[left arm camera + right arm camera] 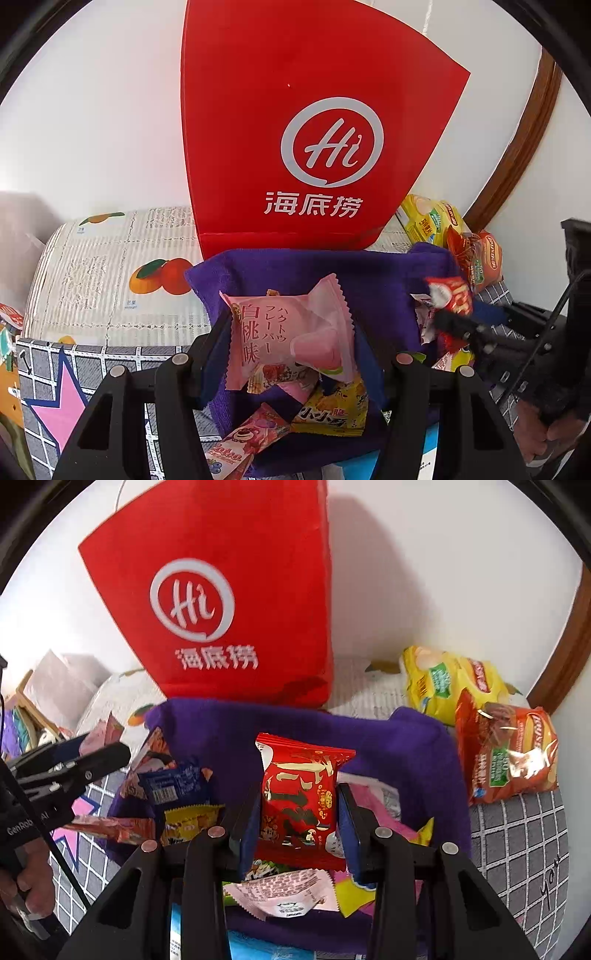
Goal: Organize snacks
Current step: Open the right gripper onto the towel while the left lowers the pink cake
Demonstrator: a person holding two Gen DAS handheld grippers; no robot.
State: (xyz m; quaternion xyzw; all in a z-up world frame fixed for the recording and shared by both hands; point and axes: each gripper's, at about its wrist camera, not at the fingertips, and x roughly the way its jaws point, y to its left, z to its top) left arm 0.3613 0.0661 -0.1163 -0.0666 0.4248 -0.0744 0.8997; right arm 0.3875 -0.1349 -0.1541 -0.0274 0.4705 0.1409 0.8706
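The left gripper (291, 343) clamps a pink snack pack (288, 339) and the right gripper (295, 812) a red one (299, 801), both above the purple bin (406, 746) of loose snacks. Beyond, two chip bags (506, 746) lie outside beside the red bag (236, 590), so sorting looks unfinished.

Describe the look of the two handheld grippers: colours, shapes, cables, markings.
Both are matte black plastic. The left gripper and right gripper each have two angular arms with cut-out slots, round silver pivot pins and blue finger pads. A thin black cable trails from the right one. White "GenRobot" lettering marks the left.
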